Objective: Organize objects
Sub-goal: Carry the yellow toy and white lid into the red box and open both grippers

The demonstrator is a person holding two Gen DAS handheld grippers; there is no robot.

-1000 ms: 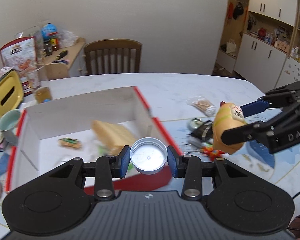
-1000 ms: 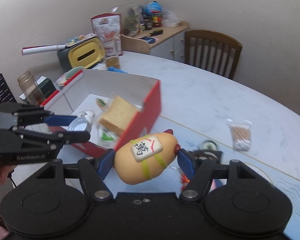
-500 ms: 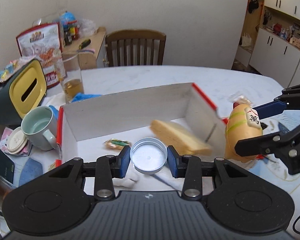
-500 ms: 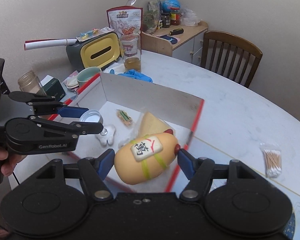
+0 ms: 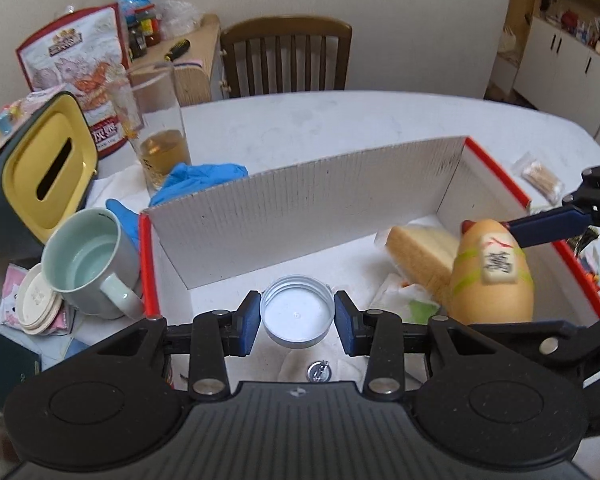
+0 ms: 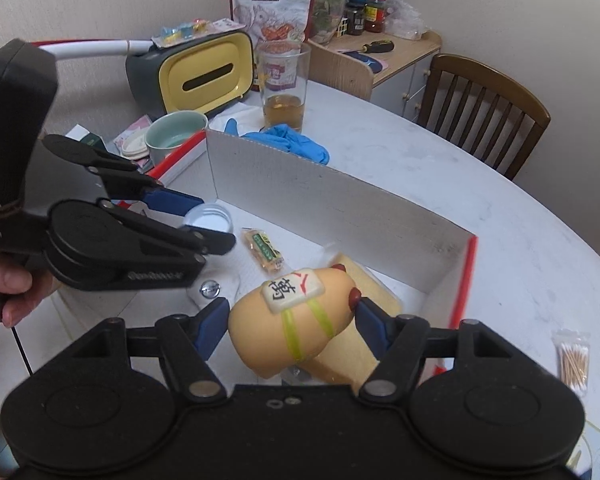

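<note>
Box [image 5: 312, 200], white card w/ red rim, sits mid-table; both carried items hang over its inside. Inside already: bread slice [image 5: 418, 254], small snack packet [image 6: 265, 249], a small metal bit near the front.

Step in hand (judged): drop-off of both items into box.
- Left gripper [image 5: 296, 322]: lower jar lid [image 5: 297, 317] toward bare floor at front-left of box, keep it level, let go only when close to floor so it doesn't roll or flip.
- Right gripper [image 6: 290, 326]: yellow toy [image 6: 296, 316] hangs directly over bread slice; shift it to free floor beside bread rather than on top, else bread gets squashed or toy rolls.
- Keep the two grippers apart; they're near each other over box. Release one, then the other.
- Mind the tall back wall and the right red edge on lowering.

Fingers:
- Left: narrow gap, blue pads pinch lid at opposite rim points. Lid open side up.
- Right: mid-wide, pads clamp toy at both ends, toy lies across.
</note>
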